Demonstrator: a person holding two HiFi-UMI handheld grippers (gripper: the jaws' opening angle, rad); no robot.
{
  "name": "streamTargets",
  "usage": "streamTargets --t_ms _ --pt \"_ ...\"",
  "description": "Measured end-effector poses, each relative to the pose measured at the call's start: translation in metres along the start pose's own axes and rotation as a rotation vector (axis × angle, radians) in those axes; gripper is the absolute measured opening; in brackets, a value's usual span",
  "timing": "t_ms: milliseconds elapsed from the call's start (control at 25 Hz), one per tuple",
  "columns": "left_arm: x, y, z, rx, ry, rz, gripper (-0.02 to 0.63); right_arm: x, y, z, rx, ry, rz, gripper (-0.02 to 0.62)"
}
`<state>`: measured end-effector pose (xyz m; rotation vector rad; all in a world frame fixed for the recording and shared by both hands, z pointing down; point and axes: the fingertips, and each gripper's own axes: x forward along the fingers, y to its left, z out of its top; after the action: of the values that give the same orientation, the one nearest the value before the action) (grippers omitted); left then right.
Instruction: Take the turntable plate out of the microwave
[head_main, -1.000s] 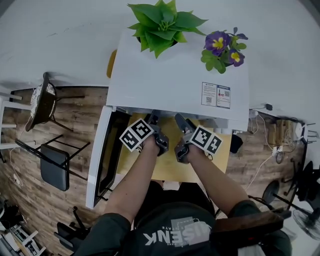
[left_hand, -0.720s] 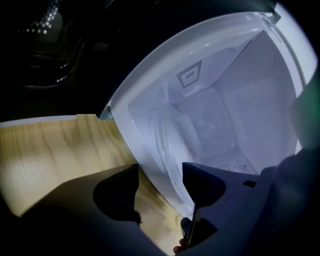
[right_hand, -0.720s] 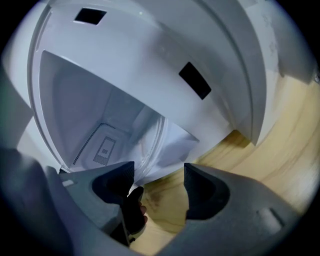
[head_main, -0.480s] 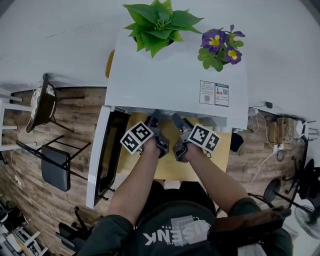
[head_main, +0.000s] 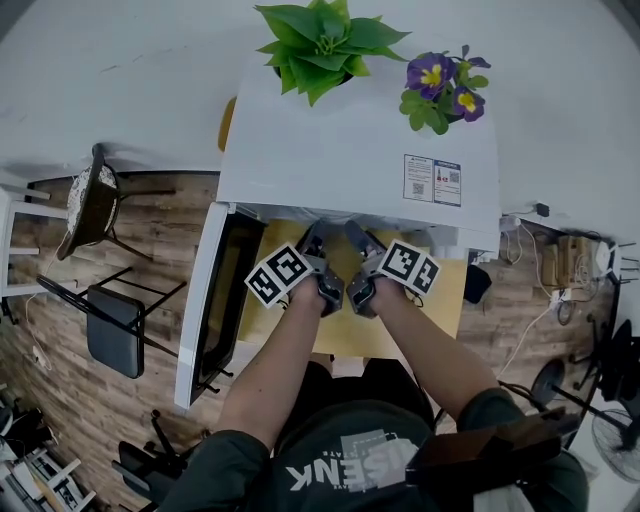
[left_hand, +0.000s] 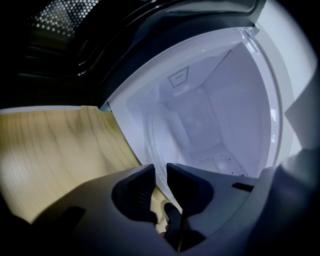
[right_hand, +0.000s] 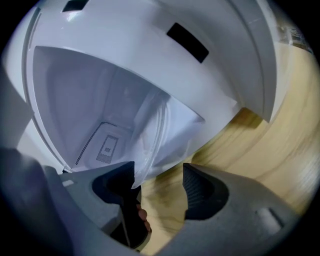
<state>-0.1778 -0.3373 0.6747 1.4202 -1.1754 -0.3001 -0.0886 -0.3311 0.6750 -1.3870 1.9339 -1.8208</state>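
The clear glass turntable plate (left_hand: 152, 145) lies in the white microwave's cavity (left_hand: 210, 105), its rim at the front opening. My left gripper (left_hand: 160, 181) has that rim between its two dark jaws, which are closing to a narrow gap and pinch it. In the right gripper view the plate (right_hand: 152, 135) reaches down to the inner face of the left jaw. My right gripper (right_hand: 160, 186) stands open around the rim with wooden table showing in the gap. In the head view both marker cubes (head_main: 278, 275) (head_main: 408, 268) sit at the microwave's mouth, with the jaws hidden under its top.
The microwave (head_main: 350, 160) stands on a wooden table (head_main: 330, 335), its door (head_main: 215, 300) swung open to the left. A green plant (head_main: 320, 45) and purple flowers (head_main: 440, 90) sit on top. A chair (head_main: 110, 330) and a stool (head_main: 85, 200) stand at left.
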Motion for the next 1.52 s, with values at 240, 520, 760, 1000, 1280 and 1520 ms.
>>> streamTargets --t_ms 240,520,760,1000,1280,1520 --pt "-0.003 -0.002 -0.001 -0.029 0.013 -0.030 0.049 -0.003 -0.003 0.000 0.008 -0.003 -0.001 0.295" --pt "-0.022 0.003 -0.014 -0.061 0.030 -0.037 0.044 0.001 0.002 -0.004 0.028 0.007 0.026 0.295" --pt "-0.041 0.010 -0.026 -0.074 0.046 -0.042 0.044 0.005 0.005 -0.006 0.070 -0.002 0.060 0.249" --pt "-0.058 0.016 -0.038 -0.090 0.061 -0.051 0.044 0.004 0.011 -0.007 0.084 -0.021 0.118 0.112" --pt "-0.063 0.020 -0.035 -0.035 0.052 -0.064 0.064 -0.004 0.011 -0.016 0.148 -0.030 0.182 0.080" --pt "-0.055 0.031 -0.009 -0.050 -0.021 -0.065 0.132 -0.014 0.009 -0.024 0.172 -0.018 0.208 0.071"
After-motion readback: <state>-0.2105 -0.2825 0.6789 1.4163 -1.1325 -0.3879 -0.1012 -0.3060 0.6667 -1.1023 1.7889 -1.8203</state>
